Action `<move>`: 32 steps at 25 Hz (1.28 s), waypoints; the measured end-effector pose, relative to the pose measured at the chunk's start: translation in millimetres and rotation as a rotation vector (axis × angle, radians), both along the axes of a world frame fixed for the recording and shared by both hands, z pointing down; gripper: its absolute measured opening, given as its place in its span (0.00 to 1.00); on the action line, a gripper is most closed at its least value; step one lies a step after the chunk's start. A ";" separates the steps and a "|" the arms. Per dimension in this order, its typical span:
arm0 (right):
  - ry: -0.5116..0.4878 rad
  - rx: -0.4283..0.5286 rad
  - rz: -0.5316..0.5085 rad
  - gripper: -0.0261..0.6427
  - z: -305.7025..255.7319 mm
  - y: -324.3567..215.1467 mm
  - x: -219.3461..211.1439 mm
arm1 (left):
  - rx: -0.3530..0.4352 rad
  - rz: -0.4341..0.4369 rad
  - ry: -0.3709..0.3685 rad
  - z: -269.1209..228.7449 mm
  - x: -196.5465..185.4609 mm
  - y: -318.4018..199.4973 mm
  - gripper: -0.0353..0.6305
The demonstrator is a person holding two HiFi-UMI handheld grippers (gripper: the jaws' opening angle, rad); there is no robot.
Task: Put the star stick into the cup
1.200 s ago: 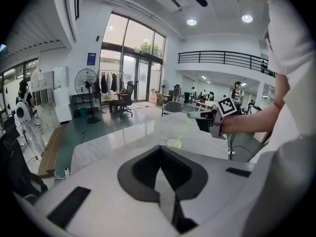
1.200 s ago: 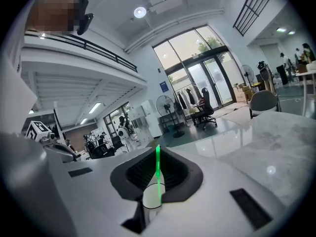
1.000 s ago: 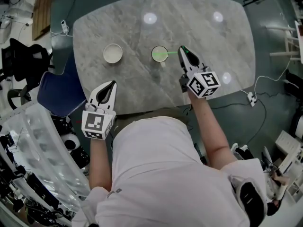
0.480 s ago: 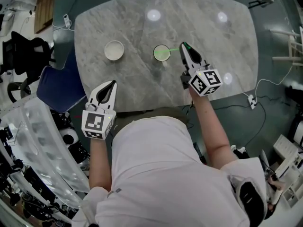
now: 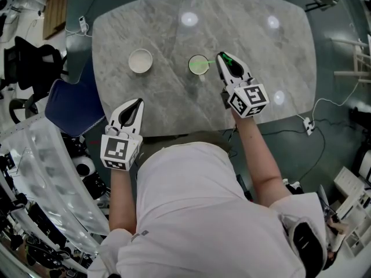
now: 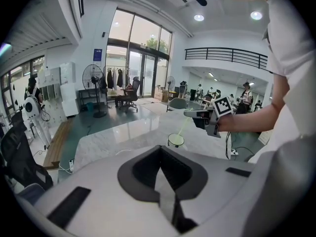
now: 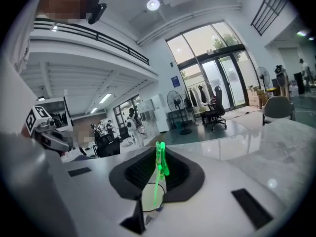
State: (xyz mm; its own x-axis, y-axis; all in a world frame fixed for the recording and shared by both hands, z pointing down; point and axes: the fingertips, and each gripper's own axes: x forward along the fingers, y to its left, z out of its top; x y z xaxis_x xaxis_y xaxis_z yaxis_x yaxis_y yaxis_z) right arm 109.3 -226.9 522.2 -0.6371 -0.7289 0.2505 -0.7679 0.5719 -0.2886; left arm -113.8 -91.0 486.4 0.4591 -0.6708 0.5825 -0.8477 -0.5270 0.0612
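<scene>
Star stick [image 7: 157, 179] stands nearly upright with its lower end already down inside the cup [image 5: 198, 65] and its green star tip up between the 2 jaws of the right gripper [image 5: 225, 59]. Its long axis therefore runs from the cup's mouth up and back toward that gripper, leaning a little against the rim. In the head view the cup sits just to the left of the right gripper's tips on the marble table [image 5: 145, 16], so the right hand is by far the nearer. The left gripper [image 5: 137, 103] hangs well apart, over the near table edge, pointing at the cup from a distance. The right jaws have just been opening and now look slightly parted, with the star tip between them. The pads appear to have let go of it rather than to be pinching it, though the gap is narrow. The left jaws meet in a closed line with nothing in them. A white bowl [image 5: 140, 61] stands further left and plays no part. The likely next move is to draw the right gripper straight back along the jaw line without nudging the leaning stick.
</scene>
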 end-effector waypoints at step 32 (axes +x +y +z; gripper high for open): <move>-0.042 -0.130 0.091 0.31 35.8 -4.2 25.0 | -0.001 0.002 0.001 5.4 0.6 0.4 0.05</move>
State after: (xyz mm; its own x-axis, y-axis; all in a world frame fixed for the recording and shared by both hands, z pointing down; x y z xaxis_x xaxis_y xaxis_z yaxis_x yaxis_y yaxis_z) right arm 134.3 -231.1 558.0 -0.5819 -0.7472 0.3210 -0.8004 0.4561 -0.3891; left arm -113.2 -90.7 491.8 0.4611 -0.6690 0.5830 -0.8465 -0.5287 0.0627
